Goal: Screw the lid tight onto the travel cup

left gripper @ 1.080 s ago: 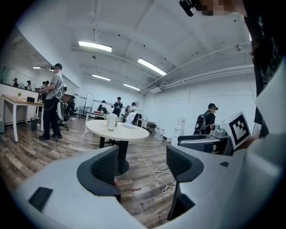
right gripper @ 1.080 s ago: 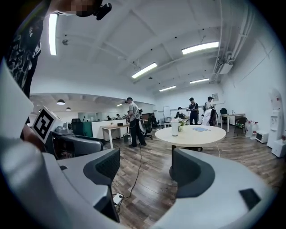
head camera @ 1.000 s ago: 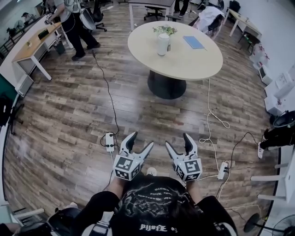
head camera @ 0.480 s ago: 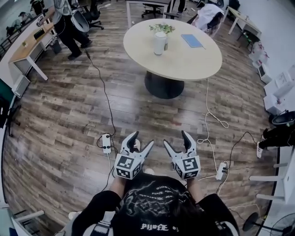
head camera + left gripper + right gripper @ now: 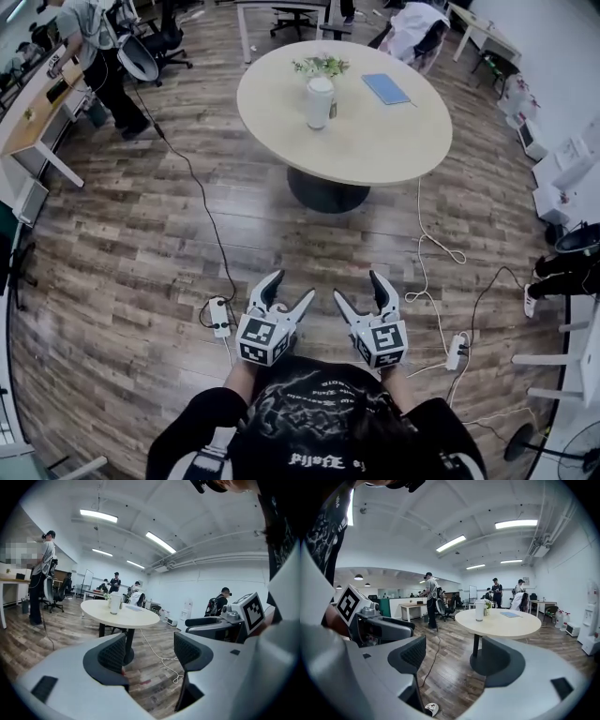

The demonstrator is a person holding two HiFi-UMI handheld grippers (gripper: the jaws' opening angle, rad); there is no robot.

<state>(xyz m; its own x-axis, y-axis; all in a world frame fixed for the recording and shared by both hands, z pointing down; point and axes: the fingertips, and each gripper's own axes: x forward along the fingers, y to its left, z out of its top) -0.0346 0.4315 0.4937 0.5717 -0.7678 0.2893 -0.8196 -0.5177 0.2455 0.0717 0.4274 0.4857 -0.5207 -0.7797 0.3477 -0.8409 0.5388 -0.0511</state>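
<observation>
Left hand-held gripper [image 5: 289, 289]: low over the wooden floor [image 5: 141, 234], close in front of the body; jaws spread wide, nothing between the pads.
Right hand-held gripper [image 5: 359, 289]: just beside the left one and level with it; jaws also wide apart, empty.
Travel cup [image 5: 320, 101]: white, upright on the bench, left of its middle, well apart from both hand-held grippers; lid too small to tell from the body.
Bench [image 5: 375, 141]: pale round top on a dark central pedestal.
Also on the bench: small plant [image 5: 319, 66] just behind the cup; blue book [image 5: 387, 88] lying flat to its right.
Cables: black cable [image 5: 202, 206] across the planks to a white power strip [image 5: 219, 316] just left of the left hand-held gripper; second strip [image 5: 456, 351] at the right.
Person [image 5: 94, 47]: standing far off at the upper left.
</observation>
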